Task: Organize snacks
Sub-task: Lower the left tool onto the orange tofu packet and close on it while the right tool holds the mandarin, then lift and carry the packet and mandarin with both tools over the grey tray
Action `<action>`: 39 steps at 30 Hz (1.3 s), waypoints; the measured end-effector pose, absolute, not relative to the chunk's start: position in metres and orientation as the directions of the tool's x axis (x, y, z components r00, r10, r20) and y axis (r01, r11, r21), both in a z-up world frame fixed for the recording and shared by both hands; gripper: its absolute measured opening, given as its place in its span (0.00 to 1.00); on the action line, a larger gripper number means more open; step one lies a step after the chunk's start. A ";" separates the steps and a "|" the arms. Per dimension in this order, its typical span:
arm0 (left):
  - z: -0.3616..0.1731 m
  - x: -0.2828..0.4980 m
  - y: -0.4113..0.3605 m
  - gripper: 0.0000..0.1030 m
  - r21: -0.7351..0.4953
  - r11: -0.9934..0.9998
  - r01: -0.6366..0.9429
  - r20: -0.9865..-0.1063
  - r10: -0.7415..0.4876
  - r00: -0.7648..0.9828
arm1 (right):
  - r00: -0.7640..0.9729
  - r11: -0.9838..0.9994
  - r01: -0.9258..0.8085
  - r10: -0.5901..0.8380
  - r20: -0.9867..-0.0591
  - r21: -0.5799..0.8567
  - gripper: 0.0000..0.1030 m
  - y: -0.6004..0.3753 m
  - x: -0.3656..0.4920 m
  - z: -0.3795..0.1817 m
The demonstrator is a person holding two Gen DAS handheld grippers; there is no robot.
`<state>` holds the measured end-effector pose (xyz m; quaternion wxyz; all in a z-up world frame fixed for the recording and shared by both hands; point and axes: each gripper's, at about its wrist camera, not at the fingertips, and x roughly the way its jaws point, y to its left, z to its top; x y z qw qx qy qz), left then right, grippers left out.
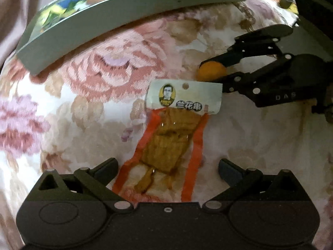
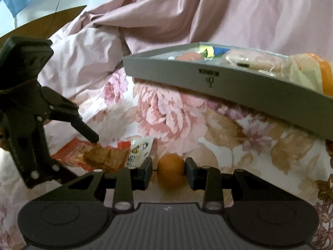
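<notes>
A snack packet with orange edges, a white header and brown pieces inside lies flat on the flowered bedcloth. My left gripper hangs over its lower end, open, one finger on each side and neither touching it. In the right wrist view the same packet lies under the left gripper. My right gripper is shut on a small round orange fruit, low over the cloth. From the left wrist view, the right gripper and fruit sit just past the packet's header.
A grey tray holding several wrapped snacks and an orange item stands beyond both grippers; its wall crosses the top of the left wrist view. Crumpled pink bedding rises behind it. The flowered cloth is soft and uneven.
</notes>
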<state>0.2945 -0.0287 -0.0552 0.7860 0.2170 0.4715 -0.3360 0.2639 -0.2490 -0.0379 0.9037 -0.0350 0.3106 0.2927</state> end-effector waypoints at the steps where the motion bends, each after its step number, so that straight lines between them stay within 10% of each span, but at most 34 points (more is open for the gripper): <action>1: -0.056 0.297 -0.029 1.00 0.023 0.679 0.734 -0.882 -0.332 0.334 | 0.631 0.826 -0.550 0.505 -0.588 0.119 0.38 -0.248 0.264 -0.039; 39: -0.045 0.253 -0.059 0.50 0.021 0.980 0.199 -0.804 -0.101 0.585 | 0.630 0.853 -0.522 0.402 -0.664 0.021 0.34 -0.240 0.252 -0.041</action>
